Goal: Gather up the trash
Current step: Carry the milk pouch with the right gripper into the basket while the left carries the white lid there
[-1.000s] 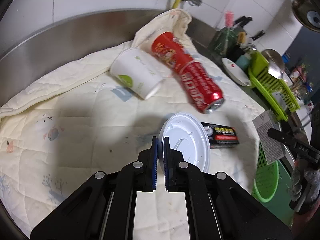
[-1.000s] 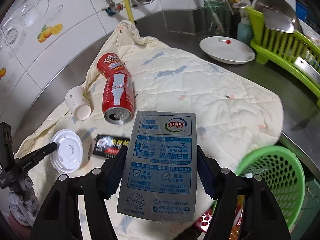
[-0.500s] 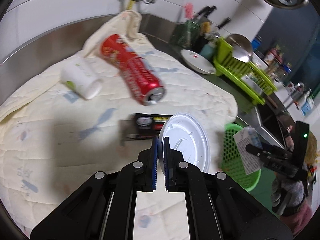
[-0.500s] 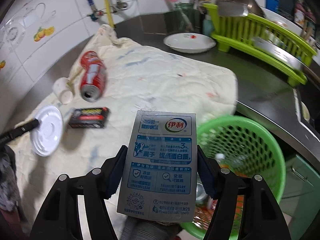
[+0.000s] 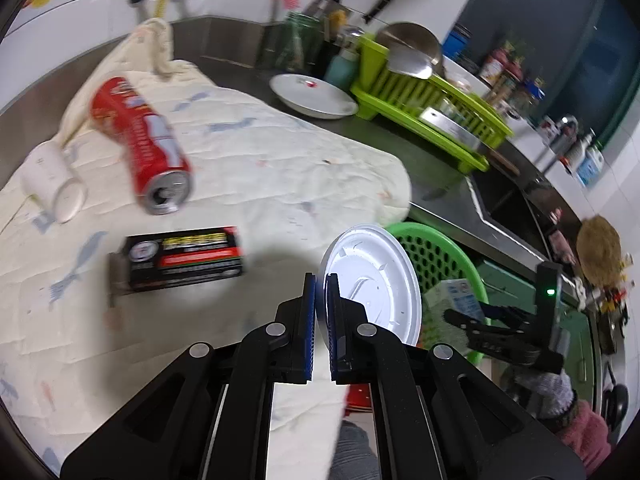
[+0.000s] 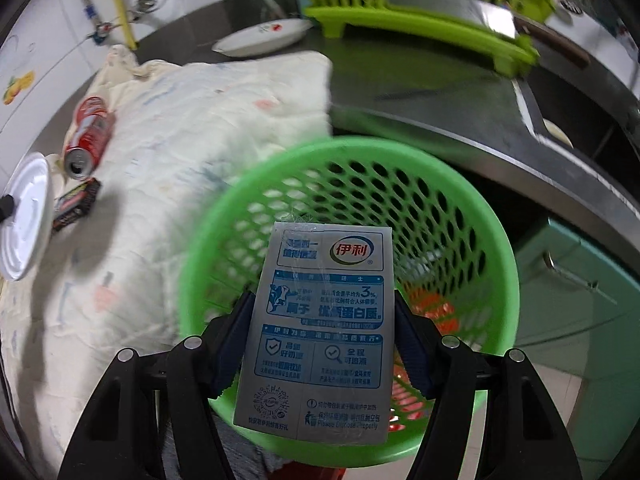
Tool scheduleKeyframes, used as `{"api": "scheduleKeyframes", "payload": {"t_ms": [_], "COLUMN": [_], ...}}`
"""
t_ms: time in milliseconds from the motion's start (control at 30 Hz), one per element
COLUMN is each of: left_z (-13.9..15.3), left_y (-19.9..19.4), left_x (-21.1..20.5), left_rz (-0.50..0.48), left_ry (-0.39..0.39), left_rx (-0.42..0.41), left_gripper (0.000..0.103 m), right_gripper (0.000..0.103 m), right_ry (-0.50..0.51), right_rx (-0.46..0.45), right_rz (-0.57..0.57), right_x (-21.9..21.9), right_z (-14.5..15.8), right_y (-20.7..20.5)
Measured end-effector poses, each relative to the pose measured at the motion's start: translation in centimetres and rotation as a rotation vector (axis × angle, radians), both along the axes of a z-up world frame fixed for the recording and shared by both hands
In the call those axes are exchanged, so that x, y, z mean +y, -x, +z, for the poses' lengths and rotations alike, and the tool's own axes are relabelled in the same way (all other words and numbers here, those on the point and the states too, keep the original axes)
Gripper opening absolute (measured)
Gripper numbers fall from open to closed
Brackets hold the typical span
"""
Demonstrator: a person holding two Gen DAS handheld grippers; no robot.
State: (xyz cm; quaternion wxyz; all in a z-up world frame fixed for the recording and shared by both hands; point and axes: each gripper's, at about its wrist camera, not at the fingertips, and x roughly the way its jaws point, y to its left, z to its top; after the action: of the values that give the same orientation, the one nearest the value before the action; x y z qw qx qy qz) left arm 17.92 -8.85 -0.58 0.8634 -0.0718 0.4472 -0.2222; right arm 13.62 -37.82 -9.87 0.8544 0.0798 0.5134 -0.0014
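Two pieces of trash are carried to the green basket [image 6: 496, 264]: the milk carton [image 6: 320, 332] is pinched by the right gripper [image 6: 324, 340] directly above it (ready for dropping), the white plastic lid [image 5: 372, 276] is clamped edge-on by the left gripper [image 5: 321, 292].

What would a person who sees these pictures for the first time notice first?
The milk carton fills the middle of the right wrist view, held in the right gripper above the green basket. In the left wrist view, the white plastic lid stands on edge in the shut left gripper, near that basket. A red can lies on its side on the cream quilt behind.
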Motion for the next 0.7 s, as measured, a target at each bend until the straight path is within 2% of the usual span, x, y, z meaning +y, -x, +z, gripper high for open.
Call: {"api": "scheduleKeyframes", "payload": {"t_ms": [367,433,700], "left_z": [-1.3,-1.7,-3.5], "left_y": [-0.5,-0.7,-1.6], "left_x": [-6.3,-7.3,-11.1], "left_rz": [-0.09,-0.104,-0.143], "left_ry": [-0.045,-0.051,-0.101], "left_rx": [0.024,0.033,0.048], "left_gripper": [0.004,0.004,0.004], "right_gripper": [0.066,0.07,0.072], "right_ry": [0.035,0.054,0.05], "right_rx": [0.016,0.006,-0.035], "right_rz": [-0.041,-0.043,-0.04], "right_x": [-3.5,-3.9,-4.8], "right_z": [-2.7,-2.7,-1.7], "right_y": [-0.1,-0.1,0.5]}}
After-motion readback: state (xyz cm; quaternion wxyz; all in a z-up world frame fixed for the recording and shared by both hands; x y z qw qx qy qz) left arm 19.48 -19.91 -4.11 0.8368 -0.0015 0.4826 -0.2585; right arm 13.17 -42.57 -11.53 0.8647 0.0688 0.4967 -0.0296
